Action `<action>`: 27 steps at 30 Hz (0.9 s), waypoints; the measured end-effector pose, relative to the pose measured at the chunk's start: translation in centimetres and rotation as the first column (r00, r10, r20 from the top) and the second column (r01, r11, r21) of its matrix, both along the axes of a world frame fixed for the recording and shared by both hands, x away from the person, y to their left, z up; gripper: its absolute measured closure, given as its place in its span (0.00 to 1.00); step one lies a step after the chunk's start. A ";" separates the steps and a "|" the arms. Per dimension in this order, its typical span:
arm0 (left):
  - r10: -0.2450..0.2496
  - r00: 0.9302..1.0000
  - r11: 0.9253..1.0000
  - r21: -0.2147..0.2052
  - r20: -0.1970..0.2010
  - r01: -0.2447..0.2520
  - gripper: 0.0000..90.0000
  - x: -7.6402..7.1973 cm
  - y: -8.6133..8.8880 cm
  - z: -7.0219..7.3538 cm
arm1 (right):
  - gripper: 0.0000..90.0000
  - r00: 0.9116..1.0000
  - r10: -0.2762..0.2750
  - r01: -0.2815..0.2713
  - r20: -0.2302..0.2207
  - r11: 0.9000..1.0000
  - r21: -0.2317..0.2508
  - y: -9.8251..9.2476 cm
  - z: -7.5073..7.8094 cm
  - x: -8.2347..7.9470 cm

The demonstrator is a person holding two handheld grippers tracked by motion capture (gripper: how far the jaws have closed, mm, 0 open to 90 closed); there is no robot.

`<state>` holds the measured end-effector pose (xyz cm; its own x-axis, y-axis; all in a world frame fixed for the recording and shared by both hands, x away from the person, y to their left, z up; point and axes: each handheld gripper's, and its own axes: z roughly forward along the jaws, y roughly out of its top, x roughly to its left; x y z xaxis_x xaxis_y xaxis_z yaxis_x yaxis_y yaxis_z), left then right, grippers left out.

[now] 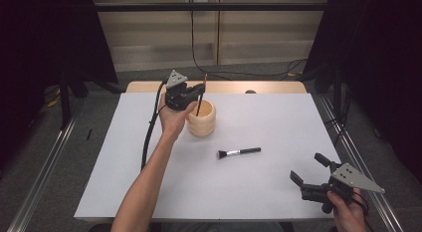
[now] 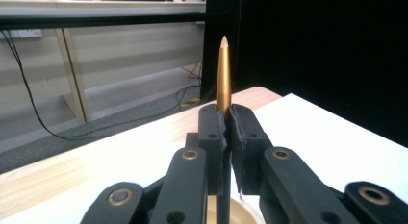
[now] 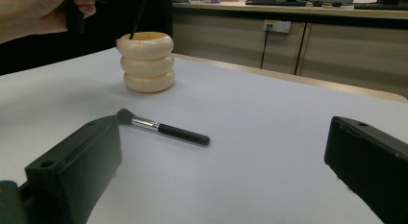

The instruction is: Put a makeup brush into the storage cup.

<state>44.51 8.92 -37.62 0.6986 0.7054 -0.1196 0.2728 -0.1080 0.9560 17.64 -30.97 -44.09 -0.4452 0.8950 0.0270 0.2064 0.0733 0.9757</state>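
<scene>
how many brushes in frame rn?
2. One brush is clamped upright in the left gripper, lower end inside the ribbed cream holder. One makeup brush lies flat on the white table. The holder's inside is hidden, so more could be there.

black makeup brush (image 1: 239, 152) (on white table (image 1: 278, 187))

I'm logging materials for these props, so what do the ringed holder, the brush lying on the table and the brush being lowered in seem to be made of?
Ringed holder: looks like pale wood or cream plastic, smooth with a soft sheen; hard to tell which.
Makeup brush on the table: dark bristles, shiny silver band that looks metal, glossy black handle.
Gold-tipped brush handle in the left hand-held gripper: metallic gold taper, metal or painted.
</scene>
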 end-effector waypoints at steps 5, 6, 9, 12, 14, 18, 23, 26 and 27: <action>0.003 1.000 1.000 0.014 -0.002 -0.003 0.93 0.0 0.2 -0.6 | 0.00 1.000 0.000 0.000 0.000 1.000 -0.001 0.0 0.0 0.0; 0.000 1.000 1.000 0.008 -0.005 0.000 0.93 0.0 0.2 -0.7 | 0.00 1.000 0.000 0.000 0.000 1.000 0.000 0.0 0.0 0.0; -0.007 1.000 1.000 0.014 -0.001 0.007 0.93 0.0 0.2 -0.9 | 0.00 1.000 0.002 -0.002 0.001 1.000 0.000 0.0 0.0 0.0; -0.008 1.000 1.000 0.025 -0.003 0.008 0.93 -0.1 0.2 -1.2 | 0.00 1.000 0.003 -0.003 0.001 1.000 0.002 0.0 0.0 0.0; -0.004 1.000 1.000 0.023 -0.005 0.004 0.93 0.0 0.3 -1.5 | 0.00 1.000 0.003 -0.003 0.000 1.000 0.002 0.0 0.0 0.0; -0.011 1.000 0.999 0.030 -0.012 0.011 0.93 -0.1 0.2 -1.9 | 0.00 1.000 0.003 -0.003 0.001 1.000 0.000 0.0 0.0 0.0; -0.021 1.000 0.999 0.029 -0.014 0.022 0.93 -0.3 0.2 -2.2 | 0.00 1.000 0.004 -0.004 0.004 1.000 -0.006 0.0 0.0 0.0; -0.016 1.000 0.999 0.032 -0.015 0.017 0.93 -0.4 0.3 -2.4 | 0.00 1.000 0.001 -0.001 0.002 1.000 -0.001 0.0 0.0 0.0; -0.016 1.000 0.999 0.035 -0.018 0.017 0.93 -0.4 0.3 -2.5 | 0.00 1.000 0.000 0.000 0.002 1.000 -0.002 0.0 0.0 0.0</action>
